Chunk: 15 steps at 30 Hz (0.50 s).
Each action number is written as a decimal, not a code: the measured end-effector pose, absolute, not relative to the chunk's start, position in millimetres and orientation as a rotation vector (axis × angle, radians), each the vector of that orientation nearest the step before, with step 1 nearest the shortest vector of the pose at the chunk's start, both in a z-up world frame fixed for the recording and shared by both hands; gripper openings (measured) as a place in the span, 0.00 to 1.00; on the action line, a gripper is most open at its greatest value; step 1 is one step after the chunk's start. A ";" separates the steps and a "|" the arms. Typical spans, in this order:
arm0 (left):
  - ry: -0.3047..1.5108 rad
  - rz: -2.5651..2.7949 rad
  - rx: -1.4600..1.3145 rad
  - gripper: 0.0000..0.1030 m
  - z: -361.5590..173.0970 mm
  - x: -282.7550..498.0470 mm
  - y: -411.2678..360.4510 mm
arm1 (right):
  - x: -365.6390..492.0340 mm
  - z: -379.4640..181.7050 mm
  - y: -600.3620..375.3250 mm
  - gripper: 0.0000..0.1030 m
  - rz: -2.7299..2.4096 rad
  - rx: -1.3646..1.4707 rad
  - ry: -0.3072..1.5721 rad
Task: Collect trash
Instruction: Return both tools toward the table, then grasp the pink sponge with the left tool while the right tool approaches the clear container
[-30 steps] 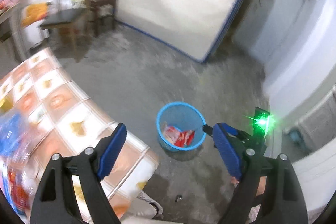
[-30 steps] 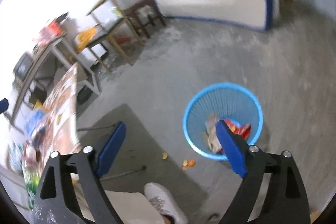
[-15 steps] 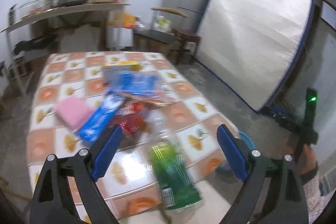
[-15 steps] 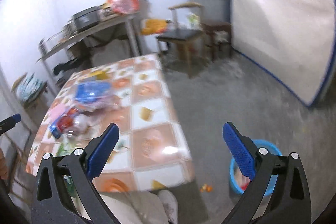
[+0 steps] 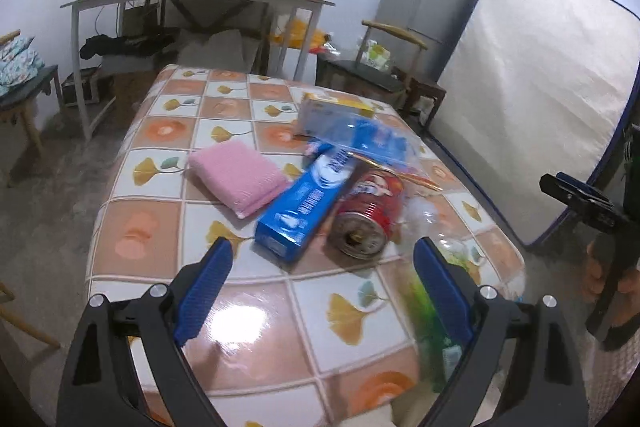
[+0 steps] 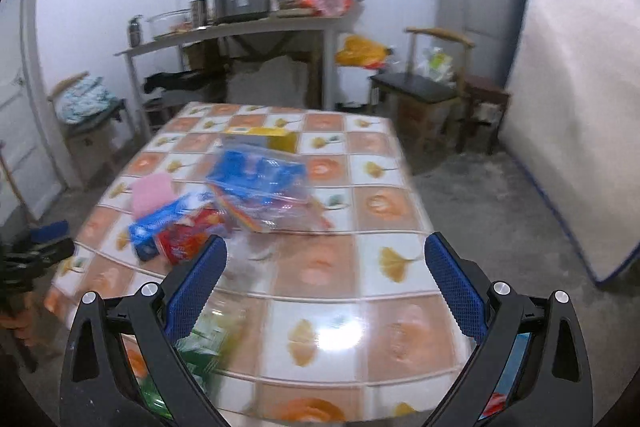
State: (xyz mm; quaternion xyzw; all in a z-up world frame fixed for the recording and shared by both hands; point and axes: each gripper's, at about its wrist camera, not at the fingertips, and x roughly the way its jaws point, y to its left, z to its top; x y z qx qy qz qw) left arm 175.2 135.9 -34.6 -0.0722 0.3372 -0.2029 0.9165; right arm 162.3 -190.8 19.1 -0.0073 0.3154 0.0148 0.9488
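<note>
Left gripper (image 5: 322,275) spread wide, holding nothing, over the table's (image 5: 256,311) near edge. Right gripper (image 6: 326,269) likewise agape and empty. Trash heaped mid-table: blue box (image 5: 306,205) touching red can (image 5: 366,213), pink sponge (image 5: 236,177) beside the box, blue bag (image 5: 368,143) behind the can, green bottle (image 5: 430,311) at the table's near right edge.

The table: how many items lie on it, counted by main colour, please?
Blue: 2, toothpaste box and plastic bag
Pink: 1, sponge
Red: 1, can
Yellow and white: 1, box
Green: 1, blurred bottle
Clear: 1, crumpled plastic
Total: 7
</note>
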 end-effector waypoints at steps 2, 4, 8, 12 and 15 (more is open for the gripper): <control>0.690 -0.432 -0.133 0.87 -38.9 182.9 137.9 | 173.5 18.7 -189.5 0.92 0.105 0.039 0.661; 0.695 -0.452 -0.106 0.87 -44.6 195.6 139.0 | 181.0 20.0 -189.2 0.92 0.153 0.089 0.680; 0.731 -0.459 -0.099 0.87 -51.2 225.2 141.7 | 197.2 17.7 -187.8 0.92 0.223 0.192 0.742; 0.855 -0.385 -0.171 0.87 -59.2 277.5 152.3 | 207.8 10.0 -185.5 0.92 0.245 0.268 0.796; 0.958 -0.252 -0.289 0.87 -71.5 322.3 165.5 | 212.9 3.3 -184.1 0.92 0.249 0.304 0.821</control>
